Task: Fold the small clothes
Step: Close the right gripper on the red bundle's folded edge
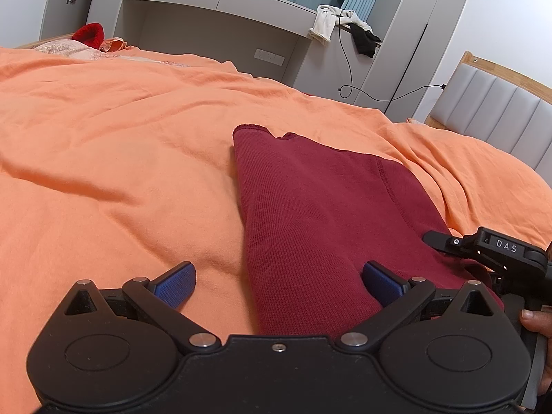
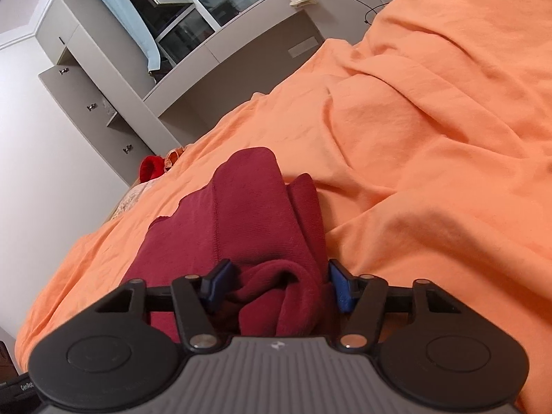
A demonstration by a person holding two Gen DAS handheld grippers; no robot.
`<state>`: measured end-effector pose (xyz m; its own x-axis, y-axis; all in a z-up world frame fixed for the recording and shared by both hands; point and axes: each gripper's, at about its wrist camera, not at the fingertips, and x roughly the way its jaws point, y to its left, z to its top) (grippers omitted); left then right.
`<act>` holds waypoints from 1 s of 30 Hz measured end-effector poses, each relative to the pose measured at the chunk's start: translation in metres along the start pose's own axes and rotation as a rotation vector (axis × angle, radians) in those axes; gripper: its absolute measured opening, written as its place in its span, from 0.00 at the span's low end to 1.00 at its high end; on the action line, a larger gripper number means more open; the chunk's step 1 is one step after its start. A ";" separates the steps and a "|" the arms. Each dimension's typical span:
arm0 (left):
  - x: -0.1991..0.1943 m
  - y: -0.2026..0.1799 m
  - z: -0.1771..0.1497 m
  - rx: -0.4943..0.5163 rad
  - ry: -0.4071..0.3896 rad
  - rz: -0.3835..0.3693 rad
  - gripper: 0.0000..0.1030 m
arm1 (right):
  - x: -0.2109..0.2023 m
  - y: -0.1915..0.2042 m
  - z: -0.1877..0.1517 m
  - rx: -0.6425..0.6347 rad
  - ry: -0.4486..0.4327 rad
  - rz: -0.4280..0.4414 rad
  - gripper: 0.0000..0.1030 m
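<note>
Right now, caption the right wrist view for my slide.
Right gripper straddles a bunched fold of the dark red knit garment on the orange bedspread.

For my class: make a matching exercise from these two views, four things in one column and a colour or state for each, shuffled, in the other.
Things:
1. garment
2. bed cover
3. left hand-held gripper
4. white cloth

States:
A. orange, wrinkled
B. jaws wide open
C. draped over the cabinet ledge
D. dark red, lying on the bed

Pairs: 1-D, 2-A, 3-B, 4-C
</note>
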<state>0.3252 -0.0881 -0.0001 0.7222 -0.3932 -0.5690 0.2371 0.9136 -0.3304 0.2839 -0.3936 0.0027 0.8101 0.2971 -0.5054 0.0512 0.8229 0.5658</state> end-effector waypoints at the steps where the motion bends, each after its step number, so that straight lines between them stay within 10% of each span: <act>1: 0.000 -0.001 0.000 0.000 -0.001 0.000 1.00 | 0.000 0.000 0.000 -0.001 0.001 0.001 0.61; 30: 0.021 0.012 0.015 -0.014 0.037 -0.054 1.00 | 0.001 -0.004 -0.003 0.009 -0.003 0.007 0.64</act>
<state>0.3527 -0.0835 -0.0044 0.6844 -0.4453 -0.5773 0.2653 0.8896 -0.3717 0.2832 -0.3954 -0.0023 0.8124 0.3011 -0.4994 0.0506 0.8167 0.5748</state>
